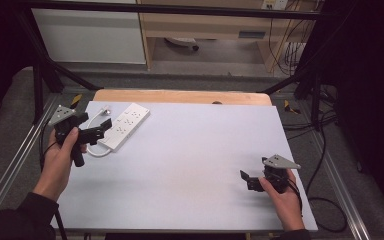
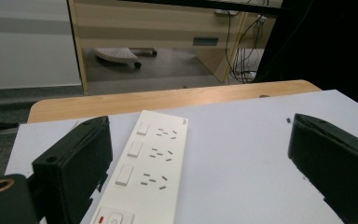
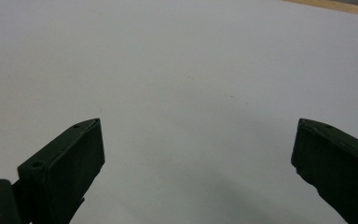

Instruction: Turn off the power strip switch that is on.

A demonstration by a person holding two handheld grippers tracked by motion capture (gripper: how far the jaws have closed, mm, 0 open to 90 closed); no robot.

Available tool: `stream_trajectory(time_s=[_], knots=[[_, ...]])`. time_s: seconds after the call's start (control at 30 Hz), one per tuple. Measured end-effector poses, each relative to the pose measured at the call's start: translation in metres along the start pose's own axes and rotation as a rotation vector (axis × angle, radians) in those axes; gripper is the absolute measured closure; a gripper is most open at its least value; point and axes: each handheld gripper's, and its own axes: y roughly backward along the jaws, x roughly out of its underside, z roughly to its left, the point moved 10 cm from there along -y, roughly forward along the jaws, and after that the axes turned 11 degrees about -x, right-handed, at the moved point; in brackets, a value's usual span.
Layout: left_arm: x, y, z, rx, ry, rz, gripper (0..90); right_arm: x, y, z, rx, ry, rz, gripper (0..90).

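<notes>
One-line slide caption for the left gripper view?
Open left tool poised above a white power strip on the grey table mat.

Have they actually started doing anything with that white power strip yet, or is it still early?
Still early, it seems. Nothing looks done: the white power strip lies flat on the table, its cord loose beside it. In hand: the left claw is open, lined up on the strip. The right claw is open over bare table. Any grasp remains.

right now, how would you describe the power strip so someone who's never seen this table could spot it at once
Start at the pale grey table top and go to its far left corner. There the white power strip lies flat at a slant, just ahead of the left gripper. It is a long white bar with socket holes, rocker switches and a white cable curling from it.
</notes>
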Motion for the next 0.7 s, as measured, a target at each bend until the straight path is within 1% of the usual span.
stream_trajectory(time_s=[0.23, 0.43, 0.63, 0.7], knots=[[0.01, 0.012, 0.001, 0.007, 0.011, 0.007, 6.1, 0.0, 0.0, 0.0, 0.0, 0.002, 0.003, 3.1], [0.018, 0.025, 0.001, 0.019, 0.005, 0.008, 6.1, 0.0, 0.0, 0.0, 0.0, 0.002, 0.003, 3.1], [0.022, 0.035, 0.0, 0.028, 0.005, 0.003, 6.1, 0.001, 0.0, 0.0, 0.001, 0.002, 0.005, 3.0], [0.023, 0.039, 0.0, 0.023, 0.001, -0.002, 6.1, 0.001, 0.0, 0.0, 0.001, 0.002, 0.005, 3.1]])
